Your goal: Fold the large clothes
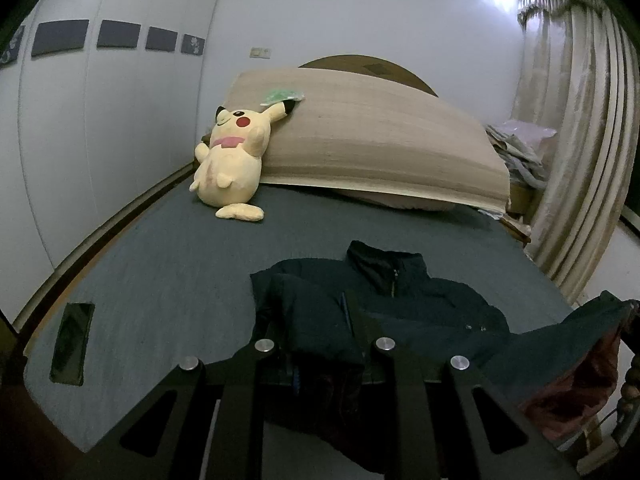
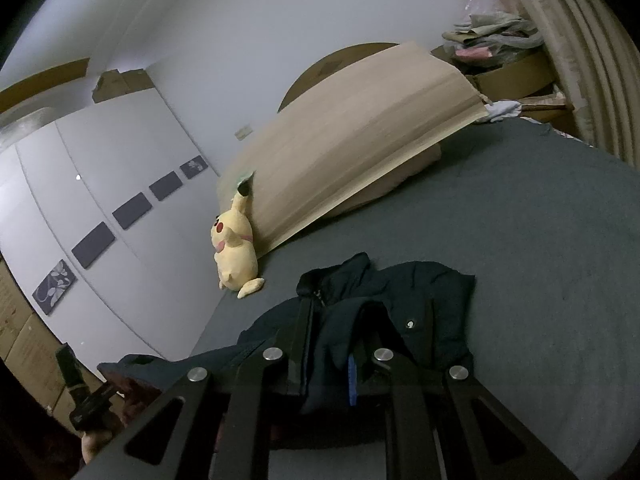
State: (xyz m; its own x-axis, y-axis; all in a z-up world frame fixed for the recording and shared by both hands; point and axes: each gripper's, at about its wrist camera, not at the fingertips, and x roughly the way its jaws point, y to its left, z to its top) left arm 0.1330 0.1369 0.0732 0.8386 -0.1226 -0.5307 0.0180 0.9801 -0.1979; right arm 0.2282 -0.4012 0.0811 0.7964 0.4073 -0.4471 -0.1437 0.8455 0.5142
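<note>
A dark teal zip-up jacket with a stand-up collar [image 1: 384,304] lies collar-away on the grey-blue bed cover [image 1: 160,272], near its foot end, as two hand-held grippers work its lower part. The left gripper [image 1: 316,312] has its black fingers spread, with jacket fabric bunched between and around them; whether it truly grips the cloth cannot be told. The right gripper [image 2: 340,320] looks pinched on a raised fold of the same jacket, whose reddish lining shows at the hem. The risk appears to lie in uneven pulling: thick, slack fabric may slip from one gripper or drag the whole garment across the cover, skewing the fold. A yellow plush toy [image 1: 230,164] and a black phone-like slab [image 1: 72,342] sit well apart.
</note>
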